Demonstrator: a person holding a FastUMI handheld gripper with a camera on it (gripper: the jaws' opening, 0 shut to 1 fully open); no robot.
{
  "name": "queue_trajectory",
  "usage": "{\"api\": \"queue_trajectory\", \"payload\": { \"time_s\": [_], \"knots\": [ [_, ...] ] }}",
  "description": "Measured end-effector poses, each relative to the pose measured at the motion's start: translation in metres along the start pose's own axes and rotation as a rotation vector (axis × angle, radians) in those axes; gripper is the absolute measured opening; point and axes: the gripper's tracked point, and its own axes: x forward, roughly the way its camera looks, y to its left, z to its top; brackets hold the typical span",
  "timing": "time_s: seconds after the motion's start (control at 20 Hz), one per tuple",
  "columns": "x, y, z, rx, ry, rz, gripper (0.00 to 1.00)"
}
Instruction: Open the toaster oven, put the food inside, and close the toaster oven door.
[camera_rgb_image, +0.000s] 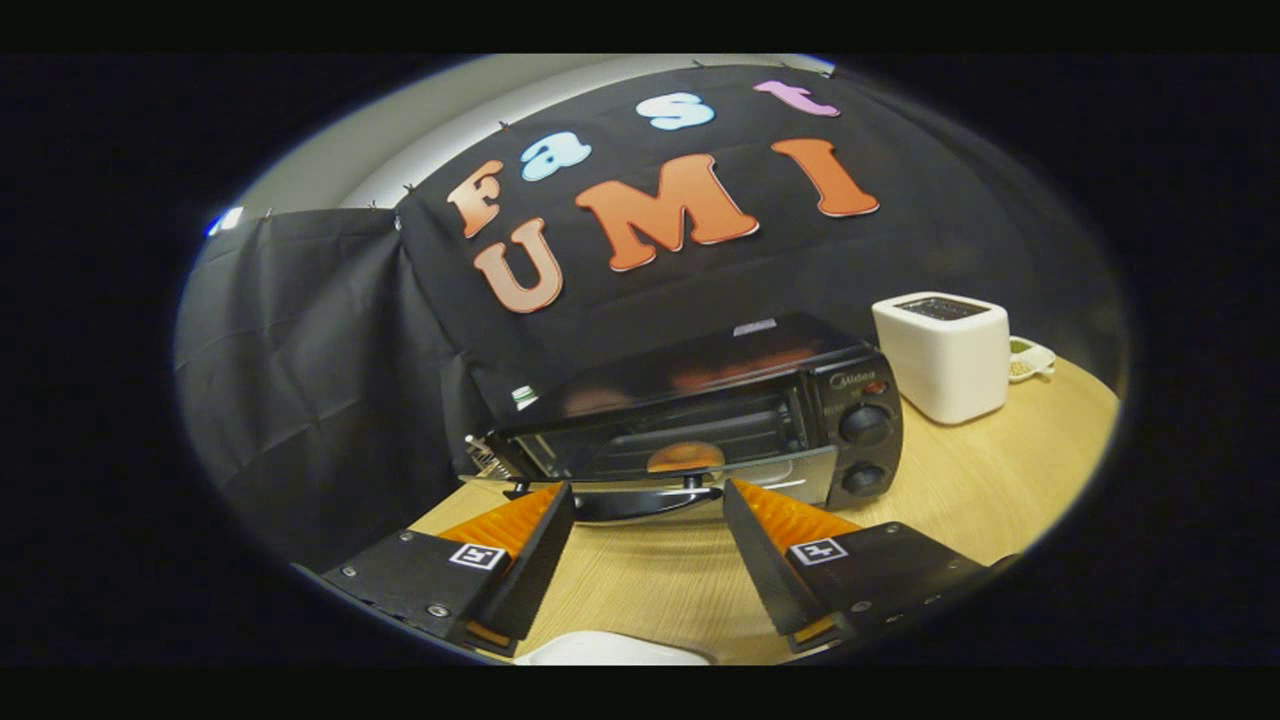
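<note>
A: Nearest the camera, at the bottom centre of the frame, a pale white rounded rim (612, 650) just shows on the light wooden bench (1000, 500). I cannot tell what it is; maybe a plate the food came from.

B: And the gripper (648, 520)?

A: Its two fingers stand well apart in the lower middle of the frame, nothing between them but bare bench. Their tips sit just short of the black toaster oven with a glass door and two round knobs (700, 420).

B: Where is the food?

A: A round golden-brown piece of food, like a bun or doughnut (685, 457), lies inside the oven, at the centre of the frame, on the rack just beyond the fingertips. So the putting-in looks done.

B: Is the door shut?

A: It looks open. A dark curved handle (640, 497) and a metal edge hang low at the oven's front, right between the fingertips, as if the door is folded down. I judge the fingers are spread and centred there to catch or lift that handle and swing the door up.

B: Anything else?

A: In the upper right, a white boxy appliance with a dark slotted top (945, 355) stands beside the oven, with a small white dish of something greenish (1030, 358) behind it. Both are well clear of the door's swing.
</note>
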Motion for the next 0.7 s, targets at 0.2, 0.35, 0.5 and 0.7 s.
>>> {"api": "queue_trajectory", "payload": {
  "time_s": [0.2,0.35,0.5,0.7],
  "knots": [
    [0.022,-0.004,0.017,-0.086,-0.035,-0.036,0.8],
    [0.034,-0.004,0.019,-0.105,-0.036,-0.048,0.79],
    [0.045,0.0,0.019,-0.131,-0.043,-0.052,0.79],
    [0.027,0.001,0.022,-0.159,-0.043,-0.067,0.81]
  ]
}}
